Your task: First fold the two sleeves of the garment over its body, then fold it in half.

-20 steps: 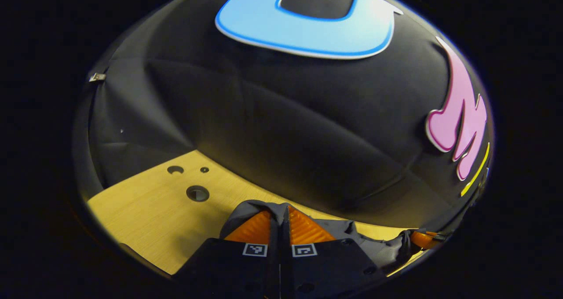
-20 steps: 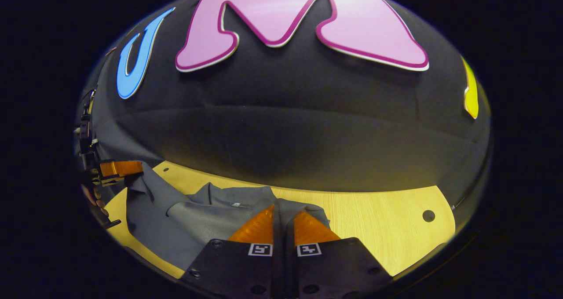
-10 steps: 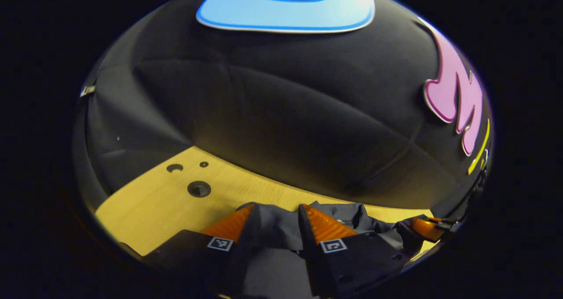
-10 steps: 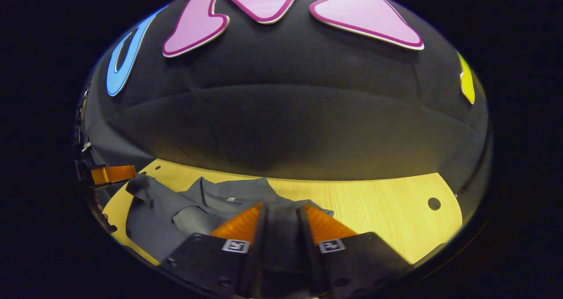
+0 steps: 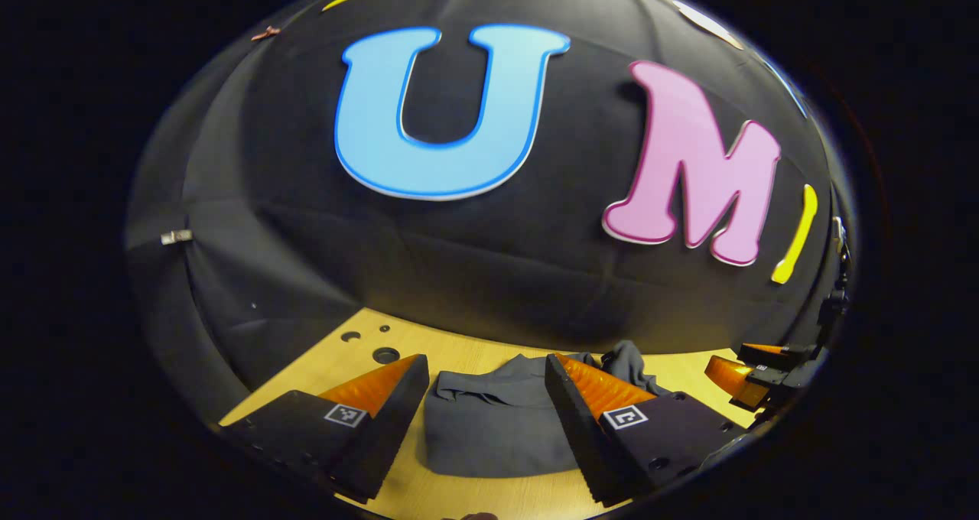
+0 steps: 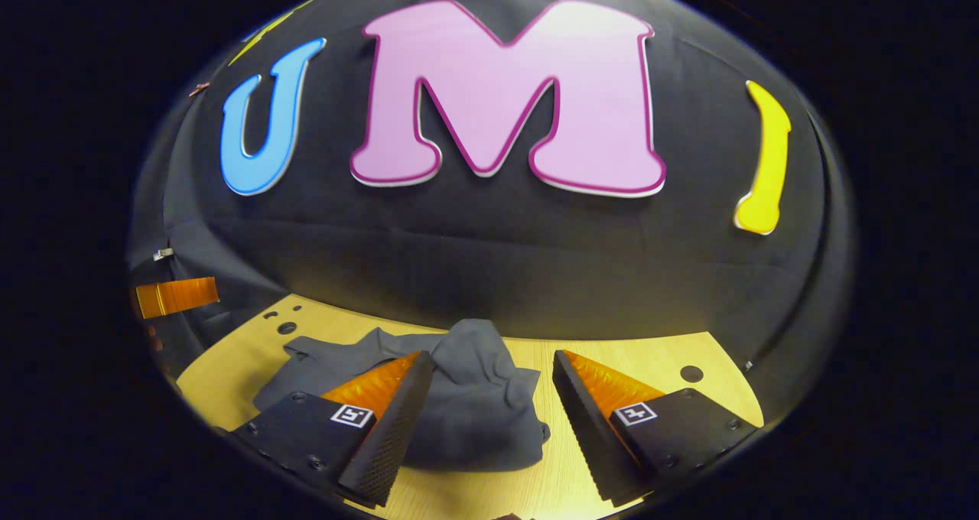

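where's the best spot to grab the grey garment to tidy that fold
Probably the raised, bunched hump of the crumpled grey cloth garment, at its far edge near the booth wall. Come from above, from the near side, with the open right hand-held gripper: the rest lies flat on the light wooden table, leaving little to pinch.

One grey garment [image 5: 489, 428] lies between the spread fingers of the left tool [image 5: 483, 386]; two tools count in all, with the right tool [image 6: 489, 382]; one table [image 6: 650, 359] beneath.
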### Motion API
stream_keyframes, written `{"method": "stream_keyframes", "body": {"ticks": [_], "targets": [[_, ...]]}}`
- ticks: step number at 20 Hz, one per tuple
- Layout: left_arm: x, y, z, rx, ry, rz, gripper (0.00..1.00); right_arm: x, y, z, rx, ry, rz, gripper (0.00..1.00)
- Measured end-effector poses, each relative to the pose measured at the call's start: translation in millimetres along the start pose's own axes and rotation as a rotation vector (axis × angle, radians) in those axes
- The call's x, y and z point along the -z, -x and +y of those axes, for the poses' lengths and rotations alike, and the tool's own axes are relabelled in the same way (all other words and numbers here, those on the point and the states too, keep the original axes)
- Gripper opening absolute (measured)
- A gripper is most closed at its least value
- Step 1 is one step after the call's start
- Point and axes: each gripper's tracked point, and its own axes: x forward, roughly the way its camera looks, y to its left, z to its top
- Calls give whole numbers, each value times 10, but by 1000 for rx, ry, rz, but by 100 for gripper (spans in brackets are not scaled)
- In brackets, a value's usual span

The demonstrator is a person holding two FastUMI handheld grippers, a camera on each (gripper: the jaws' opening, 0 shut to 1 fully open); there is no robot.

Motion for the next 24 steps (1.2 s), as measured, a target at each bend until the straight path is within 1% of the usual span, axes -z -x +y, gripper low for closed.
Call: {"method": "stream_keyframes", "body": {"ticks": [1,4,6,7,8,9,11,14,17,19,22,24], "targets": [[-72,231,-52,5,-12,-19,96,-45,197,5,3,4,-12,98],[-272,931,-241,40,-28,-78,96,-113,832,-22,43,34,-28,99],[-326,1393,-366,74,-25,-103,96,-166,1270,61,46,25,-52,99],[-334,1621,-386,80,-25,-110,96,-173,1567,84,52,14,-71,99],[-294,1912,-389,82,-23,-105,96,-217,1888,119,57,-3,-106,99],[-209,2211,-376,85,-21,-95,96,-242,2111,156,59,-11,-133,99],[-82,2520,-313,95,-12,-96,96,-246,2532,181,67,-1,-173,98],[123,2962,-208,87,-27,-88,96,-146,3056,197,71,-13,-176,98],[309,3342,-116,62,-59,-80,96,13,3401,231,61,-51,-160,99],[404,3544,-132,65,-58,-85,96,105,3550,186,79,-73,-168,99],[559,3709,-100,65,-86,-93,96,303,3716,175,101,-120,-144,98],[697,3741,-60,56,-114,-65,96,398,3793,140,109,-138,-111,98]]}}
